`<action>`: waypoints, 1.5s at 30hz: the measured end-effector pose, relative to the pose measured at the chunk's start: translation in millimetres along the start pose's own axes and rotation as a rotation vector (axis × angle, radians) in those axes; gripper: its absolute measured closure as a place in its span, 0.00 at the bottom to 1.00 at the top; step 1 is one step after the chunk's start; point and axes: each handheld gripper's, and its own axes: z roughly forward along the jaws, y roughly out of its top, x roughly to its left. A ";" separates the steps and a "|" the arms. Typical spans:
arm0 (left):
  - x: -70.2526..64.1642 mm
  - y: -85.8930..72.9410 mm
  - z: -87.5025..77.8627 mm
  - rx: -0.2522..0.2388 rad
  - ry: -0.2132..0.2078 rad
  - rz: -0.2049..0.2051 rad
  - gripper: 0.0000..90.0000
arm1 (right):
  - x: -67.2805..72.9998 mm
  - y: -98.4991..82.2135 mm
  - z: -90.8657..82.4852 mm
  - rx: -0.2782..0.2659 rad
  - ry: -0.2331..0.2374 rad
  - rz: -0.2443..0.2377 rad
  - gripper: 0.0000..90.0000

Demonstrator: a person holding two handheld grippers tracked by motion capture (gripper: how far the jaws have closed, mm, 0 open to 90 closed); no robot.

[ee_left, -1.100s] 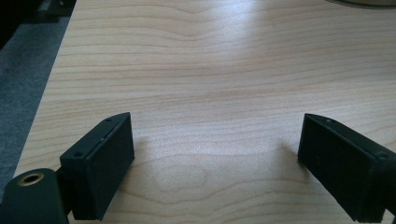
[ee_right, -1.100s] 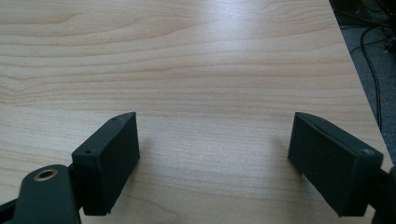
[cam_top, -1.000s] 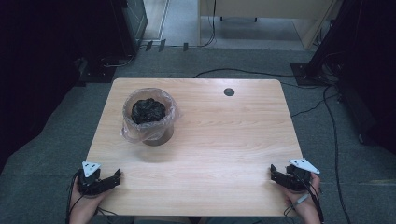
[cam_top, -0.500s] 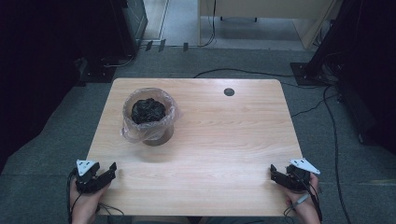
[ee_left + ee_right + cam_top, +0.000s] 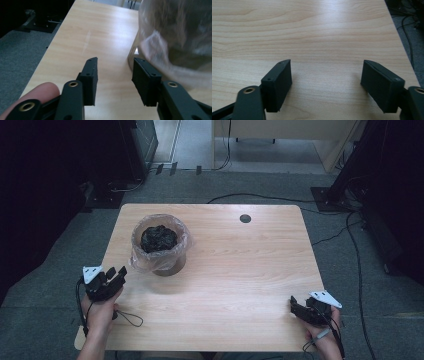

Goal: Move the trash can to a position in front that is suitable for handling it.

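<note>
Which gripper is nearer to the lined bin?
Left. The left gripper sits just beside the lined bin, at its near-left side, fingers apart and empty. The right gripper rests far off at the table's near-right corner.

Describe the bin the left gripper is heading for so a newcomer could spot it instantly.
Start at the wooden table and look to its far-left part, just ahead of the left gripper. There stands a small round bin. A clear plastic liner is folded over its rim and a crumpled black mass fills its middle.
</note>
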 end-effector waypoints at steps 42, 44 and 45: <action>-33.6 54.7 69.6 0.019 -0.035 0.073 1.00 | 109.8 90.0 -24.8 -0.283 0.200 -0.153 0.40; -33.8 54.7 69.5 0.022 -0.039 0.076 1.00 | 116.8 96.5 -24.3 -0.293 0.204 -0.168 0.40; -34.1 54.7 69.5 0.024 -0.042 0.079 1.00 | 120.3 99.4 -23.8 -0.294 0.206 -0.174 0.40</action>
